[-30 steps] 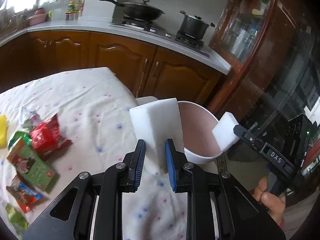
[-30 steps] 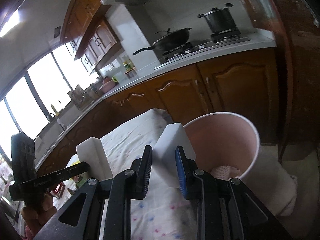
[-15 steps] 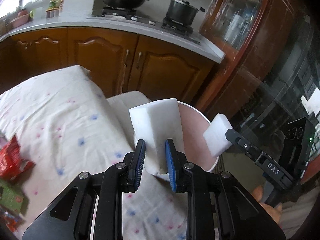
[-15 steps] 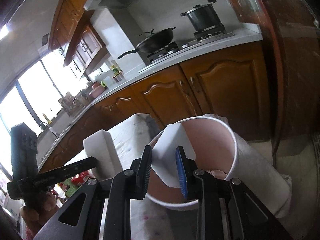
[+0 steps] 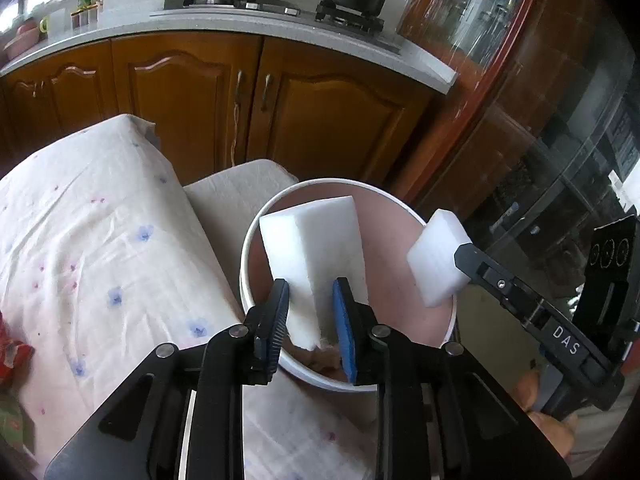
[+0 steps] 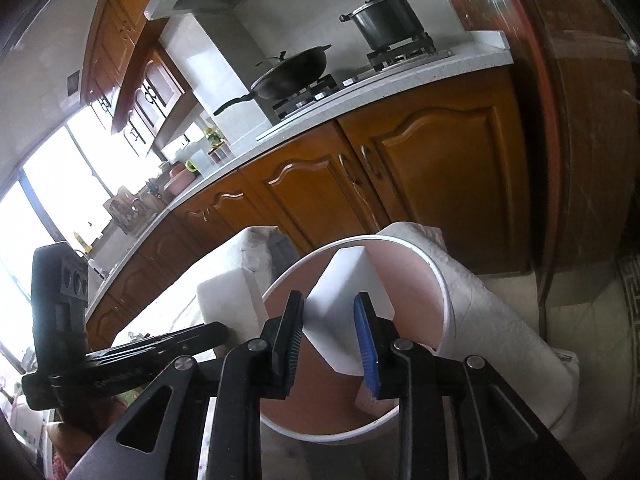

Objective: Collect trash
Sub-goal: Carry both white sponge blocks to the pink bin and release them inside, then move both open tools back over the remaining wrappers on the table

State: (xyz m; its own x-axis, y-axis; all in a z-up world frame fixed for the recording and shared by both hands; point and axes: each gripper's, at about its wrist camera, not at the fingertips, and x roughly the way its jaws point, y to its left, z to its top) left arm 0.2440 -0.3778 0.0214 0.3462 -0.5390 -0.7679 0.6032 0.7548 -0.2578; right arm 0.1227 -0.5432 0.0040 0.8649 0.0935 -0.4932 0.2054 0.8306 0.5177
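A white bin with a pink inside (image 5: 412, 216) (image 6: 444, 304) stands beside the table's end. My left gripper (image 5: 312, 312) is shut on a white foam block (image 5: 320, 248) and holds it over the bin's mouth. My right gripper (image 6: 330, 330) is shut on a second white foam block (image 6: 352, 296), also above the bin. In the left wrist view that block (image 5: 438, 256) hangs over the bin's right rim. In the right wrist view the left block (image 6: 228, 300) is just left of the rim. Crumpled trash lies at the bin's bottom (image 5: 320, 360).
The table with a white flowered cloth (image 5: 100, 260) lies to the left, with red and green wrappers (image 5: 12, 360) at its left edge. Wooden kitchen cabinets (image 5: 280, 112) and a glass-fronted cabinet (image 5: 540, 120) stand behind the bin.
Both grippers moved from over the table toward the bin, still holding their foam blocks. Both blocks now hang over the bin's opening.
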